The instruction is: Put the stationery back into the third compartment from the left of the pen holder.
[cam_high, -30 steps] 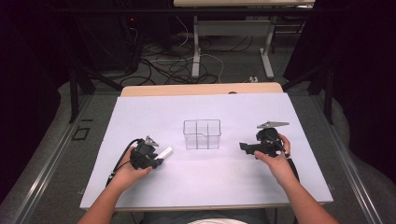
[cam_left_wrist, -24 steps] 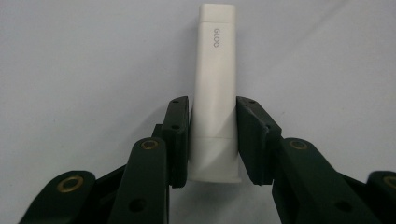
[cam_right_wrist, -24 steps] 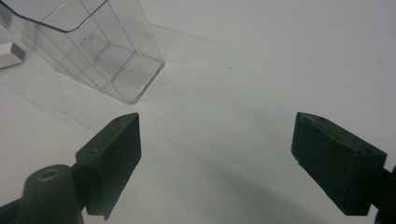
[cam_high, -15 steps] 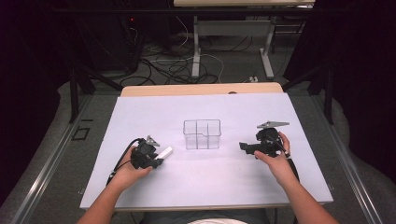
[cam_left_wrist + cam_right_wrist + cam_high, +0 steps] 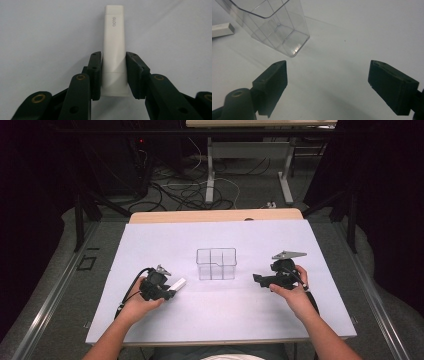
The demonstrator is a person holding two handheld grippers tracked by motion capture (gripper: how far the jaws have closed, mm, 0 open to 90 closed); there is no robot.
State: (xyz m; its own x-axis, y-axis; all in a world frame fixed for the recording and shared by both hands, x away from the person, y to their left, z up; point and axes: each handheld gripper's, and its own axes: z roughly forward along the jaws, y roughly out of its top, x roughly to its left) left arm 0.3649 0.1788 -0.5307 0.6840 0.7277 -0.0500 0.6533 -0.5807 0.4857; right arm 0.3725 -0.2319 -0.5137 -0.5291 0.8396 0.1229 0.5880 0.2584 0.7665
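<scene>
A white stick-shaped tube (image 5: 114, 50) with small grey lettering lies between the jaws of my left gripper (image 5: 113, 75), which is shut on its lower part. From above, that left gripper (image 5: 169, 290) rests low over the white table sheet (image 5: 215, 315) at the left, the white tube (image 5: 178, 284) pointing toward a clear plastic divided box (image 5: 216, 263) at the middle. My right gripper (image 5: 258, 278) stands right of the box, open. Its own view shows the right gripper (image 5: 327, 82) with nothing between the jaws, the clear box (image 5: 274, 25) ahead at upper left and the tube's end (image 5: 222, 30) at the far left.
The wooden table edge (image 5: 215, 215) shows behind the white sheet. Beyond it are cables (image 5: 190, 190) on the floor and a desk's legs (image 5: 210, 170). Dark frame posts (image 5: 80, 215) stand at both sides.
</scene>
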